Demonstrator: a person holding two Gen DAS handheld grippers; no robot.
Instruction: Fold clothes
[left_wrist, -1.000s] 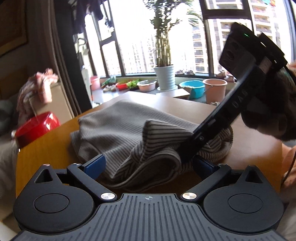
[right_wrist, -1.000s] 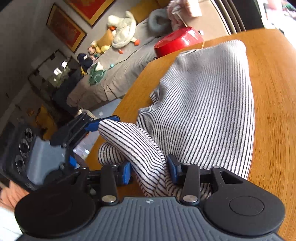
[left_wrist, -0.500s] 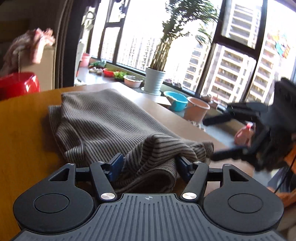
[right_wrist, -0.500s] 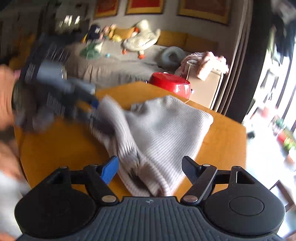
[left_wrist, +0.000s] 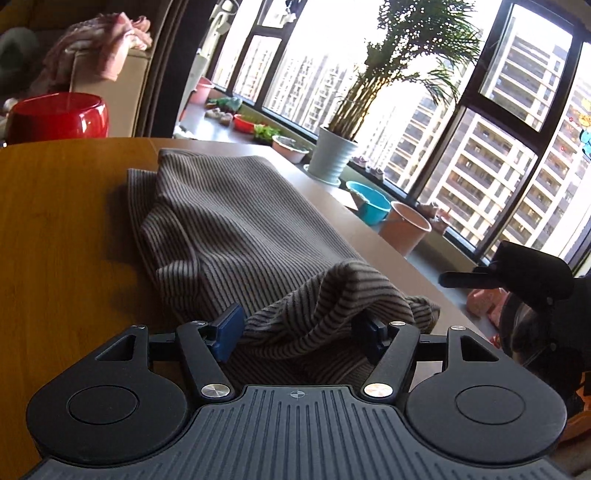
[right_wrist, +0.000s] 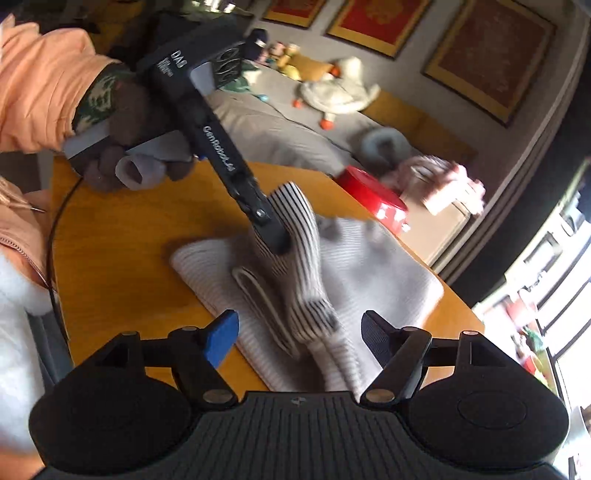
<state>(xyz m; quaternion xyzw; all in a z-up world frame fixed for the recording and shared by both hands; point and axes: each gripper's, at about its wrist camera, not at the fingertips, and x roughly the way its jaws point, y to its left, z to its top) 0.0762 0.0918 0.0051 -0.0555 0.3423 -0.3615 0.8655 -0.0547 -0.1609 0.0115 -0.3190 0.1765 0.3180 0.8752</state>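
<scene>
A grey striped knit garment (left_wrist: 229, 221) lies folded on the wooden table (left_wrist: 62, 229). My left gripper (left_wrist: 301, 330) is shut on a bunched fold of the garment and holds it lifted off the table. In the right wrist view the garment (right_wrist: 373, 273) lies below, with the left gripper (right_wrist: 275, 238) gripping the raised fold from above. My right gripper (right_wrist: 295, 332) is open and empty, hovering above the near edge of the garment. It also shows at the right edge of the left wrist view (left_wrist: 480, 278).
A red stool (left_wrist: 55, 116) stands beyond the table's far edge. A potted plant (left_wrist: 336, 158), bowls and buckets (left_wrist: 404, 229) line the window sill. A sofa with plush toys (right_wrist: 332, 92) is behind. The table edge runs close on the window side.
My right gripper has let go of the garment, opened and pulled back and up. My left gripper has closed on the fold and lifted it.
</scene>
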